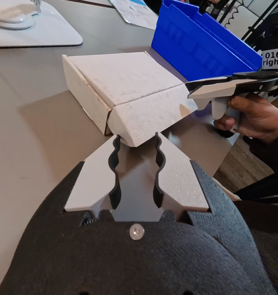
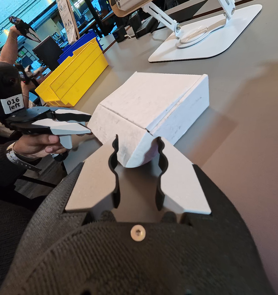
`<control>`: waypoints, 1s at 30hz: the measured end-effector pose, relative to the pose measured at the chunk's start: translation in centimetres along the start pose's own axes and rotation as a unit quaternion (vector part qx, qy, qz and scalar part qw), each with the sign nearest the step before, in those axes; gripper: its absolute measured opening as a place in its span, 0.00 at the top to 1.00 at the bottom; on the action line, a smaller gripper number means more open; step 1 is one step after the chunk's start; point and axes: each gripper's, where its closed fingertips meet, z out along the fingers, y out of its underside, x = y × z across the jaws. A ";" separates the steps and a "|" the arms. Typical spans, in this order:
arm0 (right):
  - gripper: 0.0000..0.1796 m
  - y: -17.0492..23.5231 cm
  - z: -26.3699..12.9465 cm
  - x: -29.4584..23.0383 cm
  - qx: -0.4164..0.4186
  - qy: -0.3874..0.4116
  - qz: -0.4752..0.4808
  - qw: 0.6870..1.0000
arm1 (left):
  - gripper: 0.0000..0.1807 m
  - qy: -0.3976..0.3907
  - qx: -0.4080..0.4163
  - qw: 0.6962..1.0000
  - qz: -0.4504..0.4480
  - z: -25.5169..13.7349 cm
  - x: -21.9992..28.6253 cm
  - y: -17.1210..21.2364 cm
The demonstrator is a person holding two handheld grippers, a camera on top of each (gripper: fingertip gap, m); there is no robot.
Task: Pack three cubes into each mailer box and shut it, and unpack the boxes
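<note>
Mailer box (image 1: 119,89) — white, scuffed cardboard — sits on the grey table (image 1: 31,127) with its lid folded down over the top and the front flap (image 1: 149,116) hanging at a slant off the near edge, not yet tucked in. A blue bin (image 1: 199,43) stands just behind it on one side; a yellow bin (image 2: 74,81) lies well apart on the other. No cubes show, so whether any are inside cannot be told.

The left gripper (image 1: 137,137) has its jaws spread moderately wide and grips nothing; its tips sit just under one rounded corner of the flap. The right gripper (image 2: 137,138) is likewise parted and empty, its tips bracketing the opposite corner of the flap, close to it or grazing it.

My guess is that the flap is about to be worked, either pushed home or pulled out. The risks from here:

- The box is light and nothing pins it, so a push on the flap could slide it back toward the blue bin
- Uneven pressure from the two sides could skew the flap so it buckles against the front wall instead of slipping in
- The rounded side tab (image 2: 149,153) peeking from the corner may catch and crease
</note>
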 end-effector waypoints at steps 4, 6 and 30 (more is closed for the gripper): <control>0.73 0.0 0.0 0.0 0.000 0.001 0.000 1.000 | 0.77 0.011 0.004 1.000 -0.011 0.1 -0.2 -0.3; 0.73 0.0 0.0 0.0 0.000 -0.001 0.002 1.000 | 0.78 0.018 0.003 1.000 -0.023 0.1 -0.3 -0.3; 0.70 -0.6 -0.8 1.4 0.021 0.020 0.025 0.999 | 0.82 0.061 -0.034 0.997 0.024 1.1 1.6 0.5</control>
